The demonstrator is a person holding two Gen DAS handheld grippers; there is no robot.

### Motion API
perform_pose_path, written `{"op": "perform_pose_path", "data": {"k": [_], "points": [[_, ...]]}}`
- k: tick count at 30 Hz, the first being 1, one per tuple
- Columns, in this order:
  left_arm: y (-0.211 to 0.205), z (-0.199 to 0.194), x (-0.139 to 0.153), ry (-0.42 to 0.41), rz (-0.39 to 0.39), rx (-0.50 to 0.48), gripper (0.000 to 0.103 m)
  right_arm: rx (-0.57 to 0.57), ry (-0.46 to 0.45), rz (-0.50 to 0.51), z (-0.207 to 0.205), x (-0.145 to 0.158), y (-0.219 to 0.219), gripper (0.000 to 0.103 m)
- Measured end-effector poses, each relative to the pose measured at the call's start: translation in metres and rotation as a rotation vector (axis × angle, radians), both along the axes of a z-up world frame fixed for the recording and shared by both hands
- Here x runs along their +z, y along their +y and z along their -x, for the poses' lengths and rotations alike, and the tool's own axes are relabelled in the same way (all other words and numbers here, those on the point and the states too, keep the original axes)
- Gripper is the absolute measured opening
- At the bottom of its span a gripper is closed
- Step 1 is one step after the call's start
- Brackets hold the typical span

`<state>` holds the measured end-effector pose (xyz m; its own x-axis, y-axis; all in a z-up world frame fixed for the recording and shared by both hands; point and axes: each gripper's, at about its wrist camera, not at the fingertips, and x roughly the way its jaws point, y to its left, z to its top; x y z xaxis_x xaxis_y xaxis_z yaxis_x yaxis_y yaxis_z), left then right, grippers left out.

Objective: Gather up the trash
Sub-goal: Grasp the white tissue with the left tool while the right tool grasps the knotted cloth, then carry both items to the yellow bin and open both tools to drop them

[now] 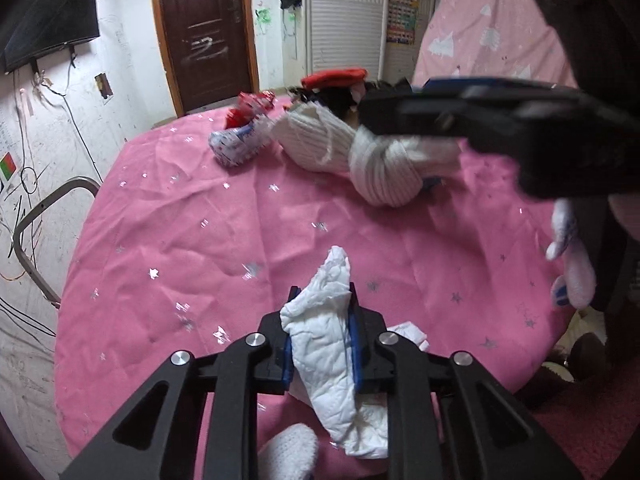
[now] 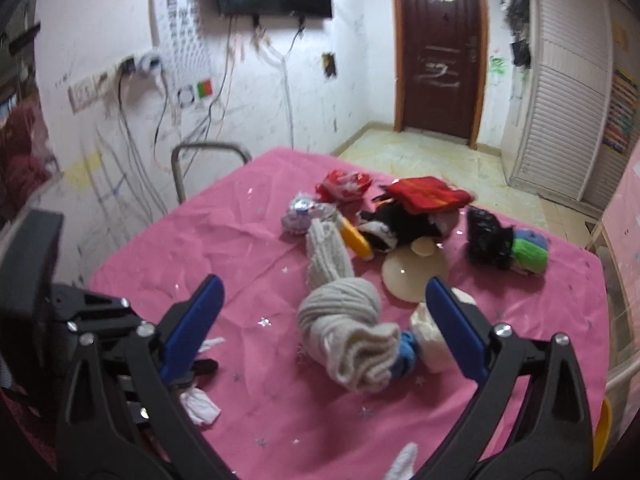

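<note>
My left gripper (image 1: pixel 323 292) is shut on a crumpled white tissue (image 1: pixel 328 336) and holds it just above the pink tablecloth (image 1: pixel 180 240). My right gripper (image 2: pixel 324 286) is open and empty, its blue pads either side of a knotted white knit cloth (image 2: pixel 344 332). That cloth also shows in the left wrist view (image 1: pixel 384 168), partly under the right gripper's black body (image 1: pixel 500 124). A white wad (image 2: pixel 430 340) lies by the right pad. A silver-blue wrapper (image 2: pixel 302 212), a red wrapper (image 2: pixel 344 186) and a black bag (image 2: pixel 488 240) lie farther back.
A red cloth (image 2: pixel 428 194) on a black item, a yellow object (image 2: pixel 356 240), a beige disc (image 2: pixel 412 272) and a green-blue ball (image 2: pixel 530 254) crowd the table's far side. A metal chair frame (image 2: pixel 208 152) stands at the left edge. Another tissue scrap (image 2: pixel 200 404) lies near the left gripper.
</note>
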<state>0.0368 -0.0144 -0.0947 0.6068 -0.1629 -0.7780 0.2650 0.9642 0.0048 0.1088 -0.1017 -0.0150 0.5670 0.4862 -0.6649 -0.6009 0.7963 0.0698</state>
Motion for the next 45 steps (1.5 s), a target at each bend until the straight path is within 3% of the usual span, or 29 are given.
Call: {"op": "perform_pose_path", "data": {"k": [4,12,14,19,27,33,41,45], "points": [[0.015,-0.008,0.006,-0.018,0.026,0.048,0.012,0.031,0.059,0.059,-0.018,-0.010,0.015,0.064],[0.033,-0.023,0.012,-0.035,0.055,0.079,0.012,0.015,0.136,0.166,-0.043,-0.030,0.030,0.054],[0.034,-0.024,0.012,-0.036,0.061,0.075,0.012,-0.010,0.119,0.201,-0.046,-0.033,0.031,0.042],[0.034,-0.028,0.014,-0.039,0.067,0.072,0.012,-0.025,0.112,0.181,-0.046,-0.031,0.024,0.037],[0.030,-0.028,0.025,-0.057,0.056,0.086,0.012,-0.040,0.088,-0.020,-0.040,0.006,-0.007,0.036],[0.014,-0.026,0.053,-0.121,0.021,0.067,0.012,-0.071,0.069,-0.195,-0.032,0.035,-0.052,0.036],[-0.038,-0.037,0.093,-0.184,0.013,-0.029,0.012,-0.159,0.039,-0.386,-0.018,0.054,-0.141,0.036],[-0.077,-0.046,0.108,-0.196,0.024,-0.102,0.012,-0.238,0.005,-0.434,-0.008,0.056,-0.188,0.036]]}}
